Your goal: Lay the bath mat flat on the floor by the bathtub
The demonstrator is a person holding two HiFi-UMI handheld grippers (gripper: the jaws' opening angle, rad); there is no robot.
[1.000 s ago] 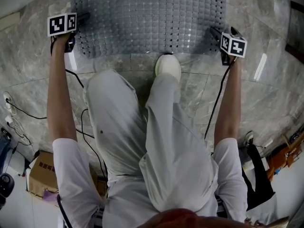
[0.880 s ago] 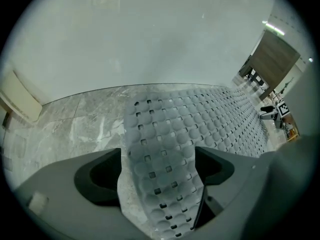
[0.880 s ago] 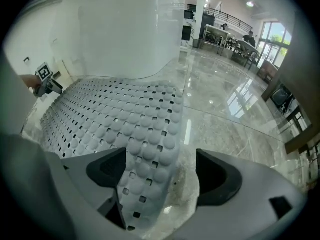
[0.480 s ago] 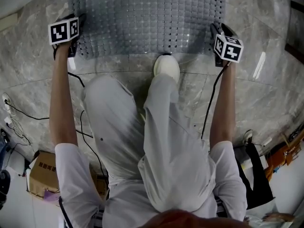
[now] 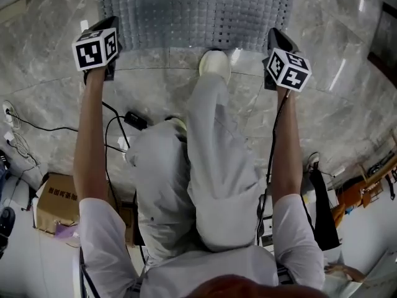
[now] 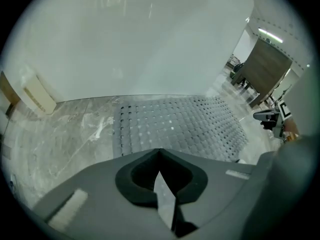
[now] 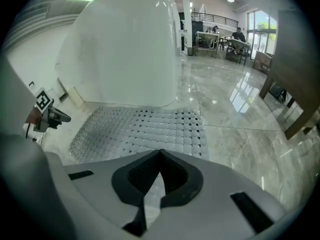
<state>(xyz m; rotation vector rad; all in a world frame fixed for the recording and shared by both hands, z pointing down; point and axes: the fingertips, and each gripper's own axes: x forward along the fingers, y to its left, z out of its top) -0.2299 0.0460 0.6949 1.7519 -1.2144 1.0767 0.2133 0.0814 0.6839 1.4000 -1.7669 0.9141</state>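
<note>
Left gripper (image 6: pixel 159 155): jaws pressed together, they have just been closing, nothing between them. Right gripper (image 7: pixel 160 154): same, tips meeting, just been closing, nothing caught.

Bath mat (image 5: pixel 197 11): grey, perforated grid, lying flat on the marble floor (image 5: pixel 49 92). In each gripper view it sits at 12 o'clock past the jaws, with its far edge at the base of the white bathtub (image 7: pixel 125 49).

Head view: mat at 12 o'clock, left gripper at 10 o'clock and right gripper at 2 o'clock. Each is just off a near corner of the mat, not touching it, with the marker cubes facing the camera.

The person's pale shoe (image 5: pixel 214 64) is at 12 o'clock between the grippers, its toe at the mat's near edge.

Further out on the floor: a black adapter (image 5: pixel 133 120) with a cable at 9 o'clock, loose cables (image 5: pixel 25 129) at the left edge, and a cardboard box (image 5: pixel 53 210) at 8 o'clock.
</note>
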